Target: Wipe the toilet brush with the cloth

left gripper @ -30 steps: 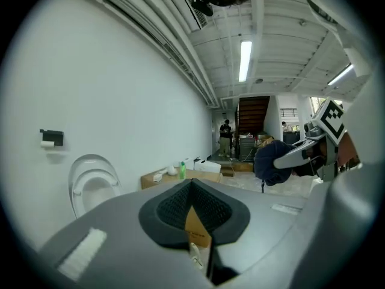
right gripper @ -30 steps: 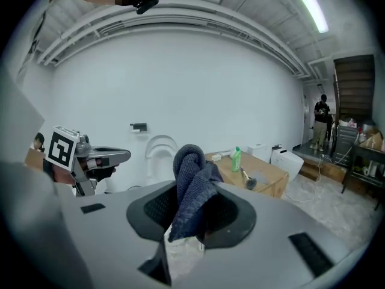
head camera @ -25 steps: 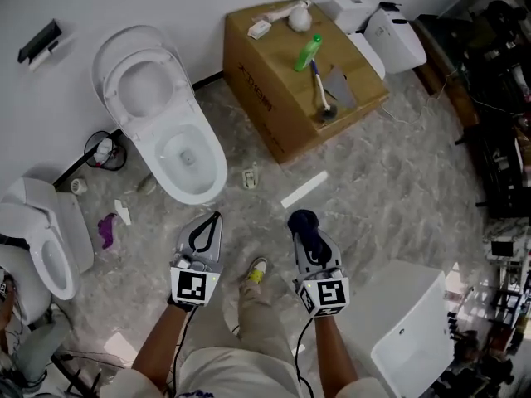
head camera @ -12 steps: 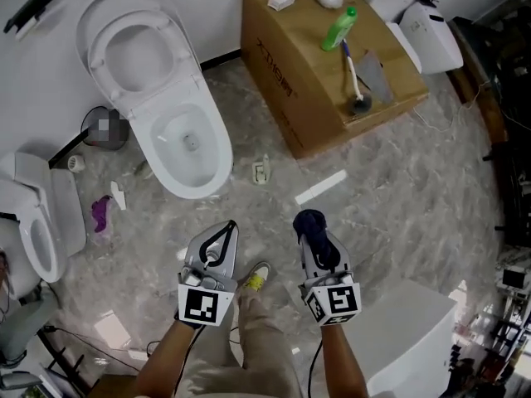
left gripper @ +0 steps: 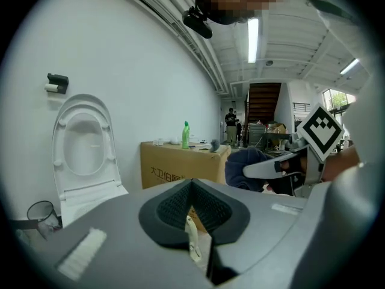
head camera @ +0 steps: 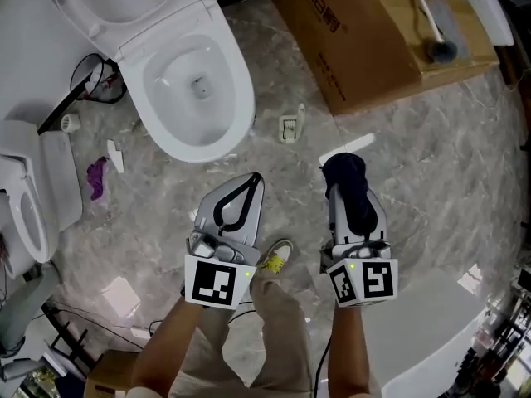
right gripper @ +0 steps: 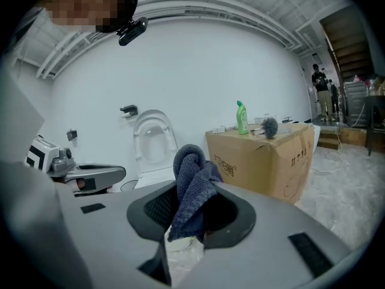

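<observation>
The toilet brush (head camera: 431, 25) lies on the cardboard box (head camera: 365, 48) at the top right of the head view, its dark head toward the box's near edge. The brush head also shows in the right gripper view (right gripper: 269, 125) and, small, in the left gripper view (left gripper: 215, 144). My right gripper (head camera: 343, 172) is shut on a dark blue cloth (head camera: 353, 196), which bunches up between the jaws (right gripper: 192, 182). My left gripper (head camera: 254, 181) is shut with nothing in it. Both are held low over the floor, well short of the box.
An open white toilet (head camera: 187, 81) stands at the upper left, another toilet (head camera: 25, 214) at the left edge, a white fixture (head camera: 440, 330) at the lower right. A green bottle (right gripper: 242, 118) stands on the box. Small debris (head camera: 289, 127) lies on the marble floor. My shoe (head camera: 275, 259) shows between the grippers.
The toilet and the box have slid up and grown larger in the head view as I came closer. Both grippers stay shut, and the cloth stays in the right one.
</observation>
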Demonstrator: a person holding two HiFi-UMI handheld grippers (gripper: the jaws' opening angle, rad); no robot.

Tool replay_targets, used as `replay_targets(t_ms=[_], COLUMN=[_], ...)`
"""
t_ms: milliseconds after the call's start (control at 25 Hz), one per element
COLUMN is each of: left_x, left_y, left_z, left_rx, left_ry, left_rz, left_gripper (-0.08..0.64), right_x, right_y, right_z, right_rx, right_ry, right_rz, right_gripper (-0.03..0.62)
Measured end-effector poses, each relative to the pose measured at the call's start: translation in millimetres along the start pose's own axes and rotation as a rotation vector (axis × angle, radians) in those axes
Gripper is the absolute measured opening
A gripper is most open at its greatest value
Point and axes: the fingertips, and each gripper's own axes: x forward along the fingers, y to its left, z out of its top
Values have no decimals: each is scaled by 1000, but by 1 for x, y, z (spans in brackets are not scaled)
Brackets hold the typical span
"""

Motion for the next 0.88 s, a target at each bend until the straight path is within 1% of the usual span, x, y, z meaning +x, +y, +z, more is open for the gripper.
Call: replay_targets(t_ms=[80,120,160,240,320,440,520,600,720,800,880], left_x=[15,23,31,51,76,105,119,133,152,160,164], left_y=[-1,-5,-10,-19,-23,-32,-33,-28,-27,-30,-32], left_z=[-21,-34,-50,-85,-117,-158,-180,-196,-216,-224,-223], left_rx=[-89,-120,-115,-43,18,80,96,95,89,101,121], left_ry=[-53,-78,-85,-77,-83,-99,-112,-138,-167,-174,-196], left_rz=[4,-5,-23,-70,-133,-221,-236,-233,-245,-268,-287], left_gripper=[0,0,0,0,0,0,0,0,0,0,0], right_x=[15,22,31,53,77,103,120,140,161,168,172], right_y=[-4,-8,-13,-27,-40,-35,-32,-42,-58,-67,-74], right_z=[-14,-23,-33,-57,-77,-100,-114,-124,-133,-130,-124], right_rx=[-13,-21,-35,-80,-132,-240,-278,-324,-451,-467,-493], right_ry=[-48,-72,-91,-112,-113,-105,-128,-168,-191,-211,-244], right_rz=[-1,1,3,0,7,47,63,43,24,17,-3], right_gripper=[107,107,107,107,106,103,103,103,103,103,103])
